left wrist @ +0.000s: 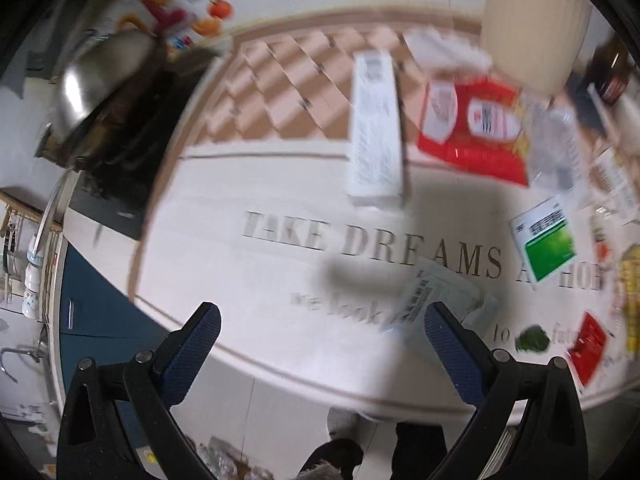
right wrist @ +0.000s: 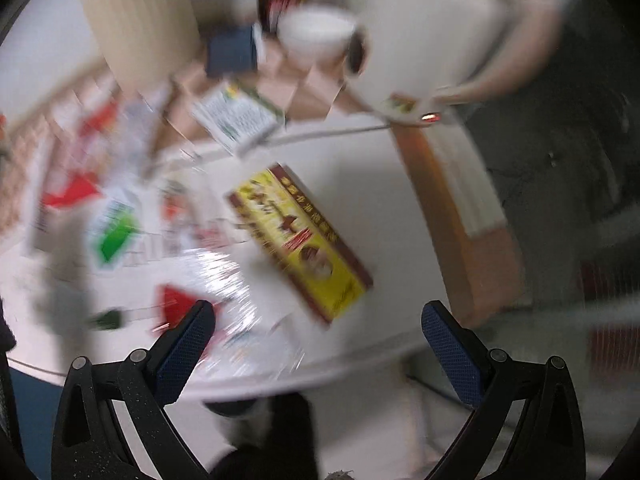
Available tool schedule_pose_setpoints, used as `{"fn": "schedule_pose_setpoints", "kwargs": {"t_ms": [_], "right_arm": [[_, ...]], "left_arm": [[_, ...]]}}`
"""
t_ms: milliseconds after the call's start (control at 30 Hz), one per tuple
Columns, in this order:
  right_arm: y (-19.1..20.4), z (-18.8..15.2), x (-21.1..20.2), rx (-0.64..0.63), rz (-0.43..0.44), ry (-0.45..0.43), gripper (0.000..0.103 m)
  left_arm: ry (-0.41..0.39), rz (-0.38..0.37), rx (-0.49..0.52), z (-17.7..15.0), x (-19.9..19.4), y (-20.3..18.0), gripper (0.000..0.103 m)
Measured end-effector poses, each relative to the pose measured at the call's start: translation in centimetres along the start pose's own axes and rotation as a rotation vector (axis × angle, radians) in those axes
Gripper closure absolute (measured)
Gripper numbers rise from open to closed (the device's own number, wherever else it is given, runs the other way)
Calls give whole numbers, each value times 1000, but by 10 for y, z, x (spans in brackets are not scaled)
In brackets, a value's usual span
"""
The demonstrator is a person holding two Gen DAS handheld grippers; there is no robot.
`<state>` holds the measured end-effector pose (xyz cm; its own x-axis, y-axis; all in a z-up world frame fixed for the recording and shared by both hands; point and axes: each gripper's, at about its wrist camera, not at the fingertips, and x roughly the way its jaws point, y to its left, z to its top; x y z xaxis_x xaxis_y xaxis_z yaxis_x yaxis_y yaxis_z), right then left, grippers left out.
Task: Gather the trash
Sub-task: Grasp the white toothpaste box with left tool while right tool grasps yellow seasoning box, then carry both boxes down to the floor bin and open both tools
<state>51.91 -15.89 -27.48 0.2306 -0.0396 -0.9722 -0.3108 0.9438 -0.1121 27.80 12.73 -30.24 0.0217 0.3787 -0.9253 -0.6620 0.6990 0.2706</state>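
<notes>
- Across the round white table with the printed lettering lies the scattered packaging you have to gather; both views look down on it, both are motion-blurred, and neither tool touches anything.
- Ahead of your right gripper, the long yellow-and-maroon cardboard box is the biggest piece near you. Its long axis runs diagonally, far end up to the left and near end down to the right, and that near end sits just beyond the gap between the fingers. I judge the right hand the closer one to it, and the wrist would need turning so the fingers close across the narrow width.
- Up the table from your left gripper stands the long white carton, well apart, its long axis pointing roughly away from you.
- Beside it to the right lies the red flattened packet, also out of reach for now.
- Nearer, the small green-and-white box lies off to the right.
- Closest to the left tool is the pale blue-green paper leaflet, just beyond the right finger, possibly partly behind it.
- Both grippers are spread wide and carry nothing.
</notes>
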Motion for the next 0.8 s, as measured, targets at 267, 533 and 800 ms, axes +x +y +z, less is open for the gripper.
{"fn": "schedule_pose_setpoints", "kwargs": {"t_ms": [267,533,800], "right_arm": [[11,64,90,-75,55,103,36],[30,112,92,54,182,56,39],[49,98,82,63,191,38,40]], "left_arm": [[70,21,-29,56,53,-18,0],[169,-82,-23,160,131,-4,9],[70,-167,16,146,106,26,61]]}}
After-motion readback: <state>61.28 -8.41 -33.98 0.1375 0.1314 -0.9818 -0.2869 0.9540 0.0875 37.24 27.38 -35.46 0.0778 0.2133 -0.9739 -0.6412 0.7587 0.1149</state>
